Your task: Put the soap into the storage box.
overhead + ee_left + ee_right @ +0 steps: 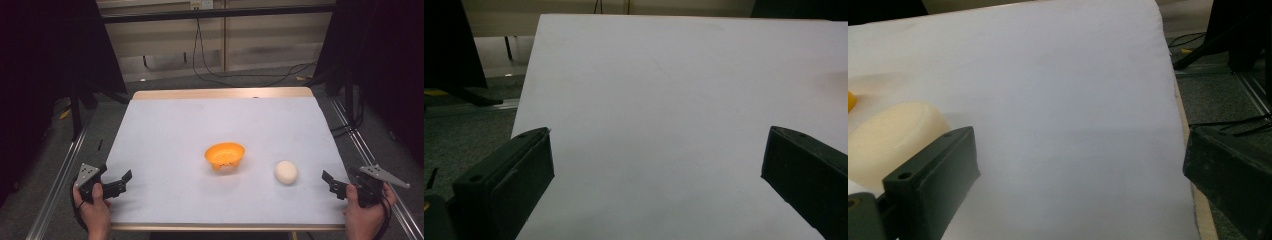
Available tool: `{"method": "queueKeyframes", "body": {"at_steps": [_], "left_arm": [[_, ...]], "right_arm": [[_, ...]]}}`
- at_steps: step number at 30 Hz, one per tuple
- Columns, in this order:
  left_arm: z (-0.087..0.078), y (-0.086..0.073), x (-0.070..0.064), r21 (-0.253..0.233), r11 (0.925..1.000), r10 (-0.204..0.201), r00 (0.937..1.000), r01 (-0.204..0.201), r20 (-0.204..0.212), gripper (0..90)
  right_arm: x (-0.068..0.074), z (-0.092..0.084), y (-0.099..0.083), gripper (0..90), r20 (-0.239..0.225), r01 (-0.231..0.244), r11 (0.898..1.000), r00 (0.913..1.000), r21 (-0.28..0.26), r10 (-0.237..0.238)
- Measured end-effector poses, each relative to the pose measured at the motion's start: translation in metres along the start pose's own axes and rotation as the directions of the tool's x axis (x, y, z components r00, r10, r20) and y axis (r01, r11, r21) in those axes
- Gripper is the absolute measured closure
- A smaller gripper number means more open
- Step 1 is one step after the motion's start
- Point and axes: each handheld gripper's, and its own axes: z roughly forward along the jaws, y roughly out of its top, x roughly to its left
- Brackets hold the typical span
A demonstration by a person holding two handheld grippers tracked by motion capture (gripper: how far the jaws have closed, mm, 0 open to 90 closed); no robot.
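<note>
A: Where are the hands rn?

B: Both at the near edge of the worktop (165,130). The left hand (92,207) comes in from the bottom of the high view, near the near-left corner, fist closed around the handle of the left gripper (122,181). The forearm goes almost straight up from the bottom, and the gripper points toward the right and a bit forward, w/ its grey plate (86,174) on top.

A: And its jaws?

B: Wide apart, nothing between them. In the left gripper view they stand at both sides of the frame and between them is only bare white surface.

A: The right side?

B: The right hand (367,210) is at the near-right corner, just off the right edge, also closed around the handle. The right gripper (331,181) points left, toward the middle. Its jaws are spread wide too, holding nothing.

A: What lies on the worktop?

B: An orange bowl (225,156), upright, approx. in the middle, a little toward the near edge. Right of it, apart from it, a pale cream round thing (286,172), like a ball or bun; I cannot tell which. It is between the bowl and the right gripper, near that gripper but not touching. In the right gripper view it shows behind the left-side jaw, not inside the gap.
</note>
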Motion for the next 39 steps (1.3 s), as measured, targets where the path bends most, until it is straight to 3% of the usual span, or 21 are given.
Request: {"method": "queueKeyframes", "body": {"at_steps": [6,8,10,13,14,15,20,23,24,26,28,31,32,34,36,38,39], "left_arm": [[0.0,0.0,0.0,0.002,0.9999,0.011,0.9999,-0.011,-0.005,0.3],[0.0,0.0,0.0,-0.001,1.0,0.008,1.0,-0.008,-0.001,0.3],[0.0,0.0,0.0,-0.002,1.0,0.006,1.0,-0.006,-0.001,0.3],[0.0,0.0,0.0,-0.002,1.0,0.006,1.0,-0.006,-0.002,0.4],[0.0,0.0,-0.001,0.0,1.0,0.008,1.0,-0.008,-0.004,0.4],[0.0,0.0,-0.001,0.0,1.0,0.008,1.0,-0.008,-0.004,0.4],[-0.001,-0.001,-0.001,-0.012,0.9996,0.025,0.9996,-0.025,-0.012,0.9],[-0.001,-0.001,-0.002,-0.011,0.9996,0.026,0.9996,-0.026,-0.006,1.1],[-0.001,-0.001,-0.002,-0.011,0.9996,0.026,0.9996,-0.026,-0.006,1.1],[0.0,0.0,-0.002,-0.004,0.9997,0.024,0.9997,-0.024,-0.01,1.0],[-0.001,0.0,-0.002,-0.006,0.9996,0.026,0.9996,-0.026,-0.005,1.1],[0.0,0.0,-0.002,-0.005,0.9997,0.024,0.9997,-0.025,-0.009,1.0],[0.0,0.0,-0.003,-0.005,0.9996,0.026,0.9996,-0.026,-0.009,1.0],[-0.001,0.0,-0.003,-0.006,0.9996,0.028,0.9996,-0.028,-0.009,1.1],[-0.002,-0.001,-0.003,-0.011,0.9991,0.04,0.9992,-0.04,-0.003,1.3],[-0.002,-0.001,-0.003,-0.012,0.9992,0.039,0.9992,-0.039,-0.001,1.2],[-0.001,-0.001,-0.002,-0.013,0.9995,0.027,0.9996,-0.027,0.008,1.2]], "right_arm": [[0.003,0.0,0.001,3.2,-0.02,0.028,1.0,0.9994,0.011,-0.028],[0.008,0.003,0.006,3.3,-0.054,0.08,0.995,0.9956,0.062,-0.076],[0.011,0.004,0.009,3.9,-0.078,0.081,0.993,0.9942,0.084,-0.074],[0.013,0.006,0.012,4.6,-0.074,0.076,0.991,0.9949,0.112,-0.068],[0.016,0.009,0.016,5.6,-0.061,0.097,0.982,0.9943,0.163,-0.088],[0.017,0.01,0.017,5.5,-0.064,0.103,0.978,0.9936,0.183,-0.092],[0.025,0.018,0.023,5.6,-0.117,0.168,0.939,0.9834,0.3,-0.138],[0.031,0.021,0.027,6.4,-0.166,0.192,0.921,0.9758,0.339,-0.142],[0.031,0.021,0.027,6.4,-0.166,0.192,0.921,0.9758,0.339,-0.142],[0.038,0.025,0.034,6.4,-0.201,0.216,0.903,0.9683,0.372,-0.149],[0.042,0.027,0.04,6.4,-0.223,0.24,0.89,0.9613,0.387,-0.162],[0.048,0.029,0.047,6.4,-0.222,0.259,0.881,0.958,0.395,-0.182],[0.052,0.033,0.053,6.5,-0.233,0.27,0.873,0.9544,0.406,-0.187],[0.053,0.034,0.055,6.7,-0.237,0.274,0.872,0.953,0.405,-0.189],[0.058,0.039,0.06,7.5,-0.256,0.282,0.859,0.9491,0.428,-0.184],[0.065,0.044,0.061,8.9,-0.259,0.295,0.835,0.9468,0.464,-0.191],[0.065,0.044,0.061,8.9,-0.259,0.295,0.835,0.9468,0.464,-0.191]]}}
